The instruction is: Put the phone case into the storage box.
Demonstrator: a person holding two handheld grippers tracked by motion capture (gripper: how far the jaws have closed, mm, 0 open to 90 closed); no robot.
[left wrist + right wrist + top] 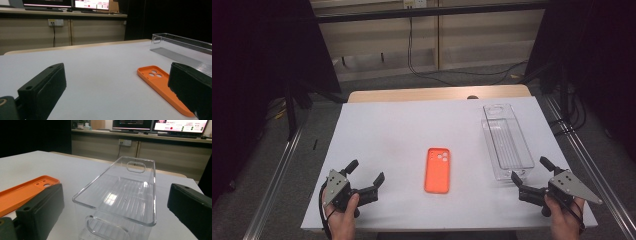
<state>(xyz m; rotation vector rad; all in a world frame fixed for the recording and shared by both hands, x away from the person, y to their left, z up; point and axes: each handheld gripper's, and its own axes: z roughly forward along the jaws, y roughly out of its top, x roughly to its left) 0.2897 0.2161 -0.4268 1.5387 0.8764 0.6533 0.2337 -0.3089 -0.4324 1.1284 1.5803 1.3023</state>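
- The orange phone case [437,170] lies flat near the middle of the white counter [392,130], a little toward the near edge, camera holes pointing to the far edge.
- The clear plastic bin [507,142] stands along the right edge, empty, well apart from the case.
- The left gripper [364,181] rests by the near left corner, its jaws spread wide with nothing between them; the case sits off to its right.
- The right gripper [528,176] sits at the near right corner, its jaws likewise apart and empty, pointed at the near end of the bin.
- The case looks light, thin and slightly bendy, probably with a smooth skin that could slide on the counter; lying flat, it offers little to pinch, so a hold across its long side edges seems best.
- The bin seems stiff, light and slick; its rim or handle cut-out would give a hold.
- Nothing stands between either gripper and these two things.
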